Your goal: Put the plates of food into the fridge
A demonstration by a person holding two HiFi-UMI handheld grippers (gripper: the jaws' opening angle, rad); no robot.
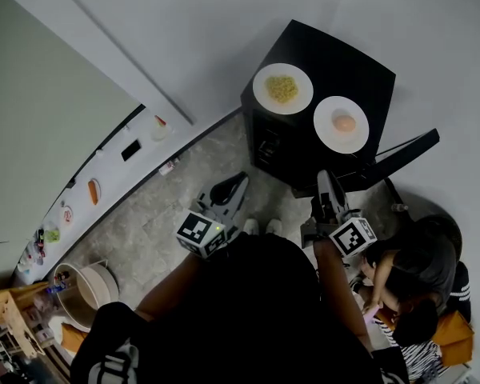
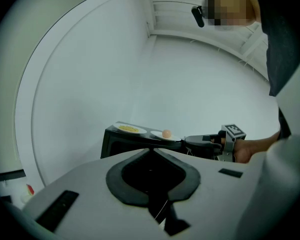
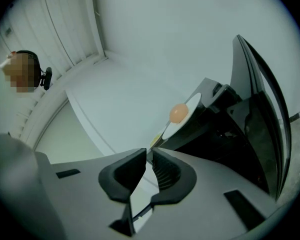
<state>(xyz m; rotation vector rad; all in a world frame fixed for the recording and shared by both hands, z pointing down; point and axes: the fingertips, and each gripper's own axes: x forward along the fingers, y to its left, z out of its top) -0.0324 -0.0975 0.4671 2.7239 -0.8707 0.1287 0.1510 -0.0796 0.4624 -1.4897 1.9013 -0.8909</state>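
Note:
Two white plates stand on top of a low black fridge [image 1: 360, 70]. One plate [image 1: 282, 88] carries yellow food, the other plate [image 1: 342, 124] a round orange piece. The fridge door [image 1: 404, 152] hangs open to the right. My left gripper [image 1: 240, 181] is held over the floor in front of the fridge, shut and empty. My right gripper [image 1: 324, 176] is just short of the orange-food plate, its jaws almost touching with nothing between them. The left gripper view shows both plates [image 2: 129, 129] [image 2: 164, 134] beyond my left gripper [image 2: 151, 150]. In the right gripper view the orange-food plate [image 3: 182, 115] lies ahead of my right gripper [image 3: 149, 154].
A person [image 1: 412, 282] sits on the floor at the right, close to the open door. A white shelf [image 1: 104, 174] with small items runs along the left wall. A round tub [image 1: 92, 293] stands at the lower left on the marble floor [image 1: 168, 222].

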